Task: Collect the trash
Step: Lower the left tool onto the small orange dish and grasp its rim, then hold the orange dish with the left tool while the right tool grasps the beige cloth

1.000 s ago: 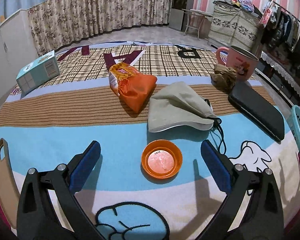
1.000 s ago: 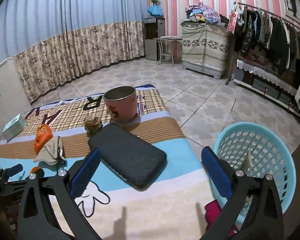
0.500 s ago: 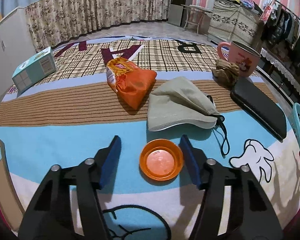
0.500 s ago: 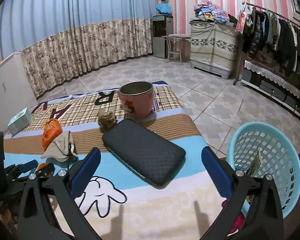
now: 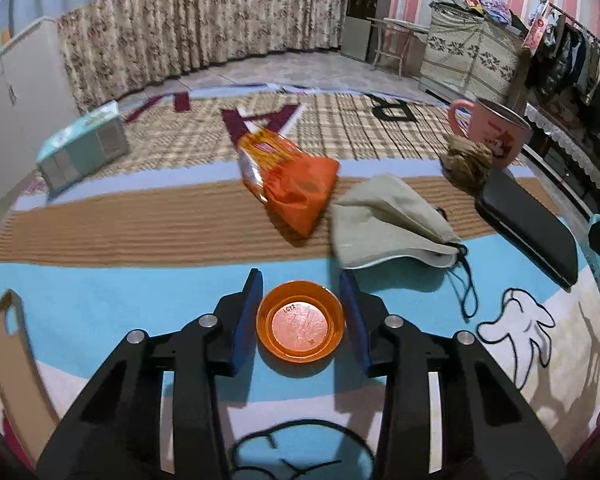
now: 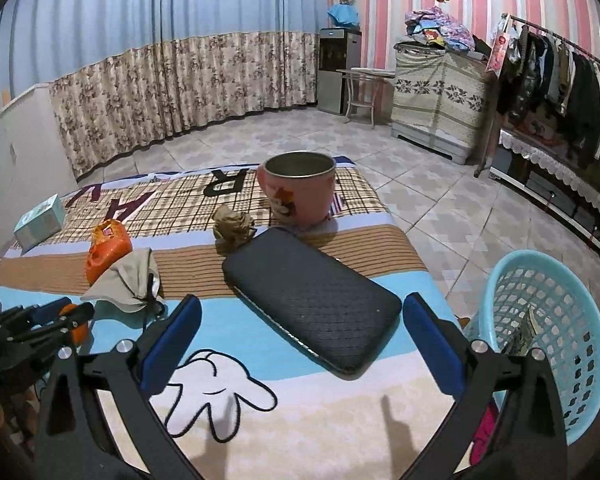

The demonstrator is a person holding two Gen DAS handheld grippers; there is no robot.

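Observation:
My left gripper (image 5: 300,312) is shut on an orange plastic lid (image 5: 301,326), one blue pad against each side of its rim, on the cartoon blanket. An orange snack bag (image 5: 290,178), a grey face mask (image 5: 388,222) and a crumpled brown paper ball (image 5: 467,159) lie beyond it. My right gripper (image 6: 300,340) is open and empty above the blanket's right end. A light blue basket (image 6: 548,328) stands on the floor to its right, with some trash inside. The left gripper (image 6: 44,320) shows at the far left of the right wrist view.
A black quilted case (image 6: 312,296) lies between my right fingers' line and a pink mug (image 6: 298,188). A teal tissue box (image 5: 82,146) sits far left. A wooden board (image 5: 12,360) lies at the near left edge. Tiled floor and furniture lie beyond.
My left gripper has closed from wide open onto the orange lid. My right gripper stayed open and drifted left, so the basket sits further right in its view.

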